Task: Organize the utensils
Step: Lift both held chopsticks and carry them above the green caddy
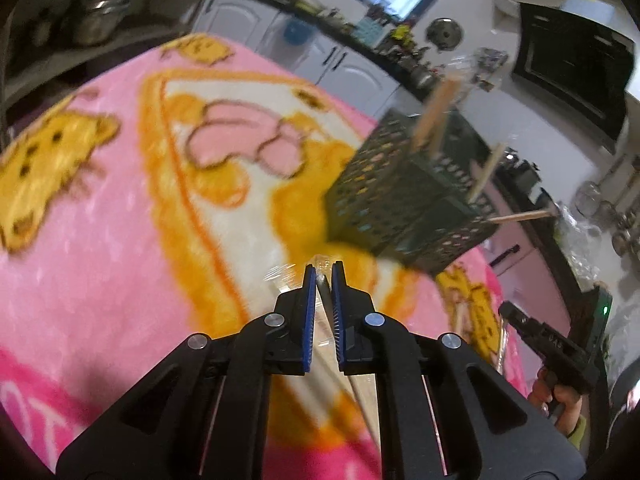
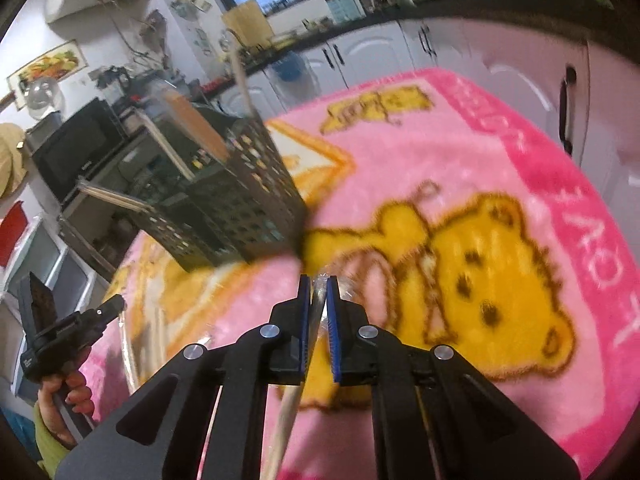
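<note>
both grippers, left and right, are clamped on the clear wrap of a wooden utensil pack above the blanket, near the caddy; uneven pulling could tear the wrap and drop it

The blanket was pink with a deeper pink border, and a yellow bear with brown outlines sat at 3 o'clock. The utensil holder was dark green with a pattern of small holes. The pads were blue on black fingers. The cabinet doors at 12 o'clock were white with black handles.
</note>
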